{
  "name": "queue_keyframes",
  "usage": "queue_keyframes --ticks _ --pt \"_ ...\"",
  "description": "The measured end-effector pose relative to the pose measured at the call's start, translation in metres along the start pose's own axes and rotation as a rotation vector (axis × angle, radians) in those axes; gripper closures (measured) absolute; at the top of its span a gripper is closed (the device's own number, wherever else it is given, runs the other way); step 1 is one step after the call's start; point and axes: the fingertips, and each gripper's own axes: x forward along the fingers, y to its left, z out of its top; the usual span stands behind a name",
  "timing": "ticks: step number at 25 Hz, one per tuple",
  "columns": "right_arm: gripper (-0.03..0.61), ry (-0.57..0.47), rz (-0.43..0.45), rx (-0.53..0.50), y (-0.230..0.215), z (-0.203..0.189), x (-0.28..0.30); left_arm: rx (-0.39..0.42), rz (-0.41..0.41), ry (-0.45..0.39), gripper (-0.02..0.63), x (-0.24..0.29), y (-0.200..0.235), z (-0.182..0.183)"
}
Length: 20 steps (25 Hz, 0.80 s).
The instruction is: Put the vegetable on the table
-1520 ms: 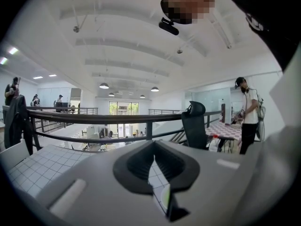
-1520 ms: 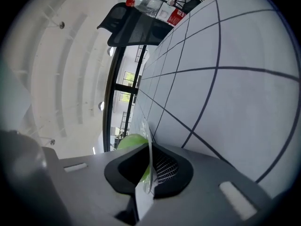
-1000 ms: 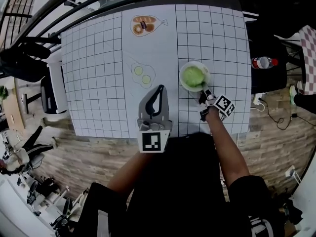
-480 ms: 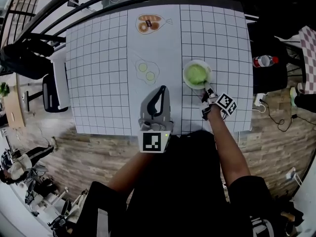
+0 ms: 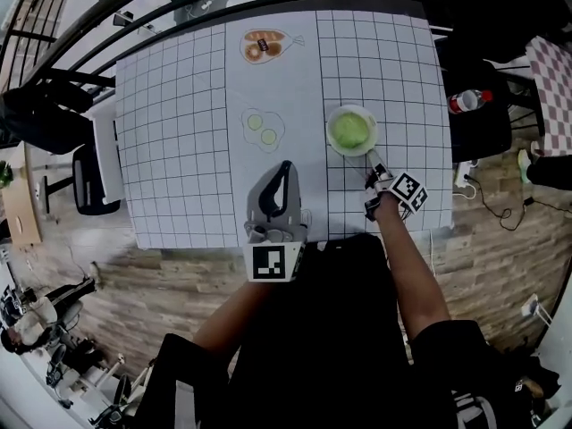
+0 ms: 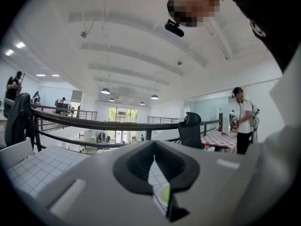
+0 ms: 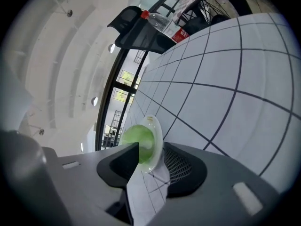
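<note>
At the left of the head view a black chair (image 5: 87, 172) stands just off the edge of the bench (image 5: 179, 132). Mid-bench lie two clear pouches: the brown-food pouch (image 5: 259, 46) at the far edge and the green-slice pouch (image 5: 262, 130) nearer me. Just short of that one I hold my left gripper (image 5: 286, 164), its jaws pressed together on nothing. Its own view is mostly filled by the gripper's body, with only a thin sliver of gridded cloth and a speck of green showing through.

Right of it the white bowl (image 5: 330, 134) stands upright on the bench, mouth up, with the vegetable (image 5: 349, 131) inside. I see it as a round green mound. I can make out no long axis or pointing end, nor what kind it is.

My right gripper (image 5: 371, 159) points at the bowl's near rim. Its jaws have just been opening and are wide apart, pressing on nothing. In its own view the left jaw covers part of the green, and I cannot tell whether the rim lies between the tips or just past them.

Far right, off the bench, a red-labelled bottle (image 5: 465, 101) lies on a dark seat.
</note>
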Motion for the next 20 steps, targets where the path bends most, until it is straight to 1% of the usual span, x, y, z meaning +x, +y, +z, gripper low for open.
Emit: queue_keyframes --ticks 4,8,10,12,15,20 --pt "0.425 -0.023 0.043 -0.031 0.025 -0.007 -0.019 -0.008 -0.029 -0.008 0.606 -0.011 -0.004 -0.001" --pt "0.425 -0.047 0.101 -0.012 0.053 -0.018 -0.038 -0.003 -0.052 -0.047 0.606 -0.025 -0.007 0.004" --pt "0.425 -0.059 0.123 -0.016 0.066 -0.023 -0.048 -0.008 -0.066 -0.04 0.606 -0.032 -0.009 0.002" --pt "0.425 -0.064 0.142 -0.035 0.079 -0.028 -0.058 -0.03 -0.082 -0.023 0.606 -0.039 -0.012 -0.001" --pt "0.425 -0.058 0.179 -0.06 0.1 -0.039 -0.074 -0.043 -0.101 -0.008 0.606 -0.051 -0.013 -0.006" --pt "0.425 -0.033 0.203 -0.138 0.127 -0.069 -0.097 -0.063 -0.104 -0.008 0.606 -0.081 -0.009 -0.011"
